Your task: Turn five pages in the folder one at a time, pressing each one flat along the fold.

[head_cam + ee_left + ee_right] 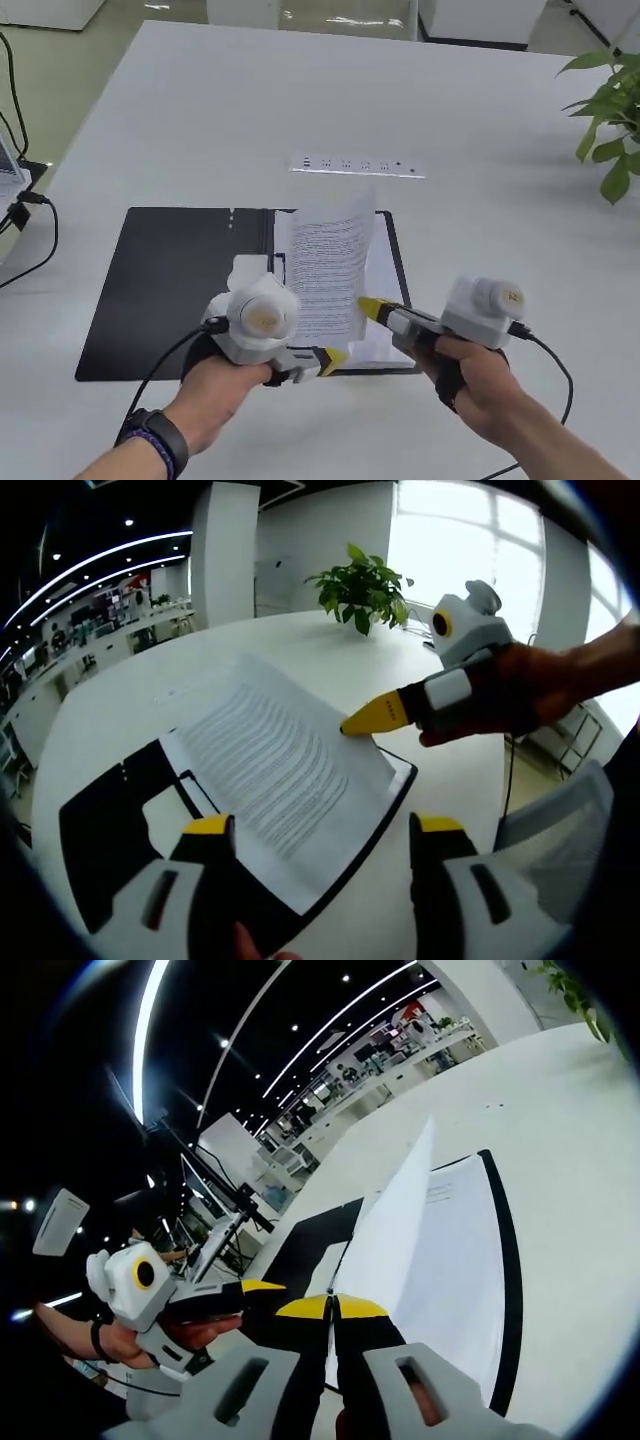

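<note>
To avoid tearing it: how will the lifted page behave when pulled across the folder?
Probably floppy: the page curves where the right gripper pinches its edge. Likely light, since one pinch holds it up. It may crease or tear if pulled hard.

Open office, desk rows [400, 1065], strip lights [152, 1010]

The folder [170, 290] lies open on the bench [300, 90]. Behind it at 12 o'clock lies a power strip [357, 165]; at 2 o'clock, a plant [610, 120]. A page [332, 270] stands over its right half, right tongs [367, 306] at the page's 5 o'clock corner.
</note>
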